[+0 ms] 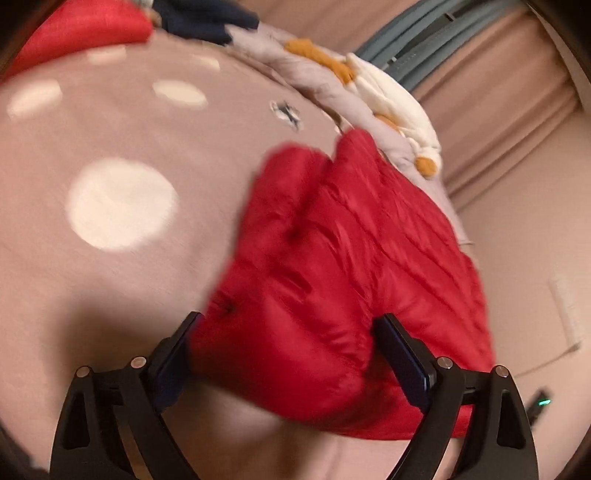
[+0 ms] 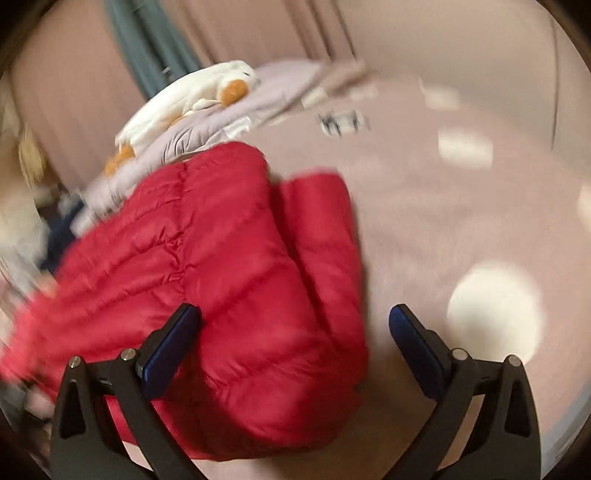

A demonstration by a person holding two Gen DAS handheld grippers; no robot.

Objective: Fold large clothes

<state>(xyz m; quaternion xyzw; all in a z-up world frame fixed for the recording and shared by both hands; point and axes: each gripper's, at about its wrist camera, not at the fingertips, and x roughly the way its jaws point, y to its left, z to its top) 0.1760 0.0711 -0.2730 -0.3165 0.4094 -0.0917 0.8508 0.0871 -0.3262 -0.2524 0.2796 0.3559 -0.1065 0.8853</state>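
A red quilted puffer jacket lies bunched on a pink bed cover with white dots. My left gripper stands wide open with the jacket's near end between its fingers, not clamped. In the right wrist view the same jacket lies folded over on the cover. My right gripper is wide open, its left finger over the jacket and its right finger over bare cover. Both views are motion-blurred.
A grey, white and orange padded garment lies behind the jacket, also in the right wrist view. Another red cloth and a dark blue garment lie at the far edge. Pink curtains and a grey-green rail hang behind.
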